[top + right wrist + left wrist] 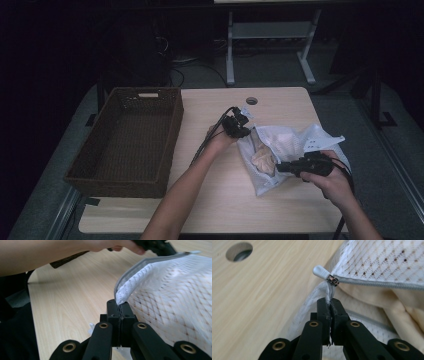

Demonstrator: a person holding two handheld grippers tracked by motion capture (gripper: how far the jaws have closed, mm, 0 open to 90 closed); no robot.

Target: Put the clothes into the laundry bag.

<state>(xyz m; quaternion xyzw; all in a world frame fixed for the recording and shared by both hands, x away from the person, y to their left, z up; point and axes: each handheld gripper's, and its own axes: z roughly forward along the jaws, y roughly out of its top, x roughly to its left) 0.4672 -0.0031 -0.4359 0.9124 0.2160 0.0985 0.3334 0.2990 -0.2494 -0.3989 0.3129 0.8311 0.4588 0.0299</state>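
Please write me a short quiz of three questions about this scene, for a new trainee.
1. True or false: the left hand-held gripper is shut on the edge of the white mesh zip bag.
2. Where does the brown woven wicker basket stand from the bag in the high view: A left, B right, C behind?
3. What lies inside the open bag?

Key:
1. True; the right hand-held gripper also pinches the bag's edge.
2. A.
3. A cream-coloured cloth.
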